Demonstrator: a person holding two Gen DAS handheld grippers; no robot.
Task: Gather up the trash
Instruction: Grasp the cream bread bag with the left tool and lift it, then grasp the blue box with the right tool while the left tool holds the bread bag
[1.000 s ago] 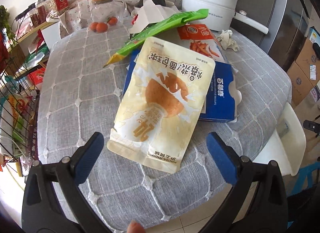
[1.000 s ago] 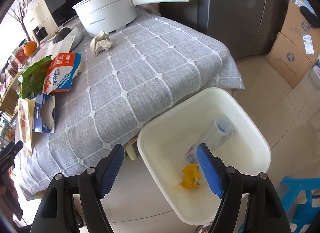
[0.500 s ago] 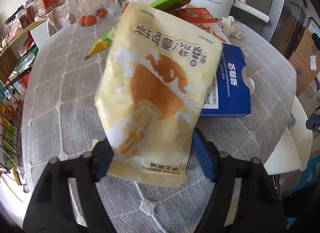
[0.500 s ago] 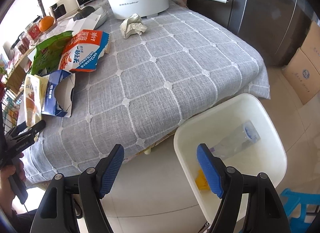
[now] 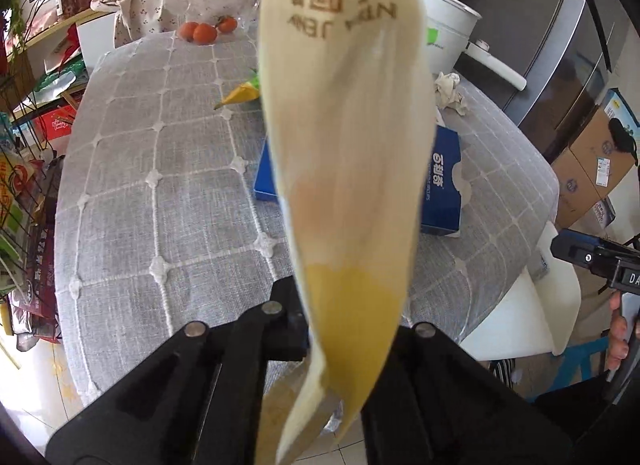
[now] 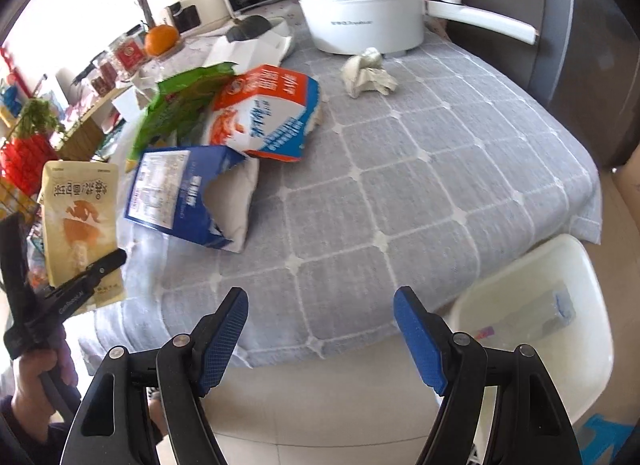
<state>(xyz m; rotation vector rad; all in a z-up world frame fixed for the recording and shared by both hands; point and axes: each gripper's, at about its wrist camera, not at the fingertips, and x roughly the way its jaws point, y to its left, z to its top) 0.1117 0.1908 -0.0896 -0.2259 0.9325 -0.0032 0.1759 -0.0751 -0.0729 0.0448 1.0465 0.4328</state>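
A yellow snack bag (image 5: 344, 169) is clamped by its lower end in the left gripper (image 5: 348, 329) and is held upright above the near edge of the table (image 6: 420, 185), clear of the cloth. The right gripper (image 6: 320, 337) is held with its jaws wide apart and nothing between them, just off the same edge. A white bin (image 6: 560, 329) stands below the table's near right corner. Behind the bag, a blue box (image 6: 188, 197), a red and white bag (image 6: 264, 113), a green wrapper (image 6: 180, 105) and a crumpled paper (image 6: 368, 71) lie on the table; bare cloth is left toward the right edge.
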